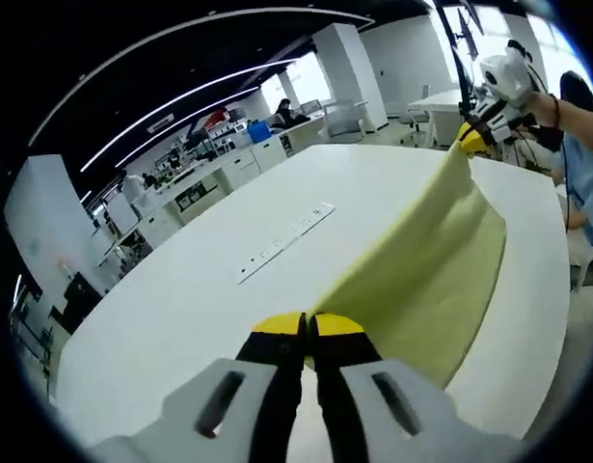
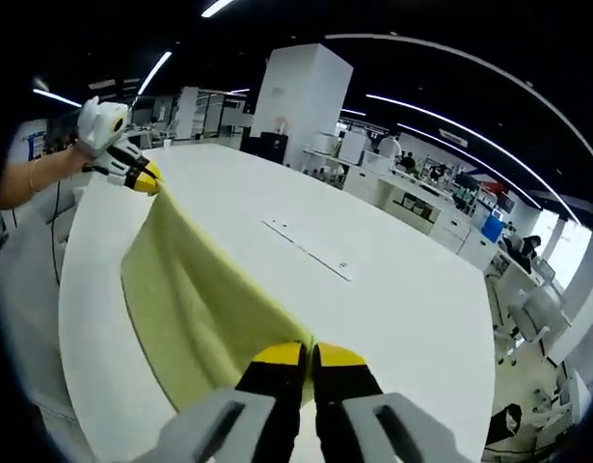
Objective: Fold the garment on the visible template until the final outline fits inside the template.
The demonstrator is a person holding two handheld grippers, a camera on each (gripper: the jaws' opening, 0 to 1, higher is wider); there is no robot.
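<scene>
From opposite ends of a stretched yellow garment, the two gripper views face each other low across the white table, each catching the other gripper and the table's power strip.

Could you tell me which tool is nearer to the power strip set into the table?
Cannot tell: left tool and right tool each grip an end of the yellow garment, both beside the strip.

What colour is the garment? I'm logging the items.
Pale yellow-green garment, plain; right gripper view.
</scene>
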